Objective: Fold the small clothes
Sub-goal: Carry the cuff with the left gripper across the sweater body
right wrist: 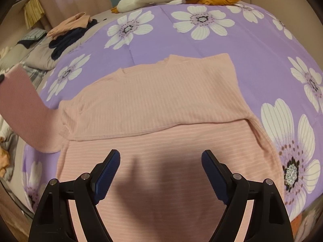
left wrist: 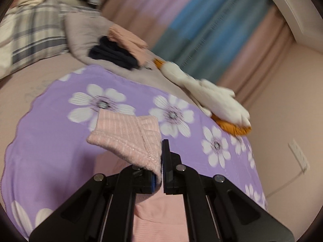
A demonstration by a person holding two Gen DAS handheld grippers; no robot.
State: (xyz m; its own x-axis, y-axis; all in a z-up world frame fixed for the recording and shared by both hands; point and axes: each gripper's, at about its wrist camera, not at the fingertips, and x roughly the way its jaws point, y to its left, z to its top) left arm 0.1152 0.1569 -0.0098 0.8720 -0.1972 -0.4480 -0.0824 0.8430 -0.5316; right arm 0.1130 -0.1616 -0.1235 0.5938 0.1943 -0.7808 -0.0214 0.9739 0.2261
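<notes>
- Lying on the bed, a purple sheet (right wrist: 153, 46) printed with big white flowers carries the pink top (right wrist: 153, 104), a ribbed knit spread flat with its upper part folded down over the lower part along a stitched hem.
- Left gripper (left wrist: 161, 161) is pinched narrow on a sleeve cuff (left wrist: 129, 137) of the pink top, its black fingers with blue pads closed on the ribbed edge; the cuff is raised off the sheet and folded over on itself.
- In the right wrist view that same sleeve (right wrist: 22, 109) rises at the left edge, lifted away from the body of the top.
- Right gripper (right wrist: 160, 157) hovers over the lower body of the top with its jaws wide apart and nothing between them; its shadow falls on the knit below.
- A white plush goose (left wrist: 206, 92) with an orange beak and orange feet lies along the far edge of the purple sheet, well apart from the top.
- A small heap of clothes (left wrist: 121, 48), peach fabric on top of dark navy, sits on a grey quilt (left wrist: 84, 32) beyond the sheet.
- A plaid pillow (left wrist: 34, 34) lies further back on the left.
- Striped curtains (left wrist: 201, 20) in pink, blue and green hang behind the bed.
</notes>
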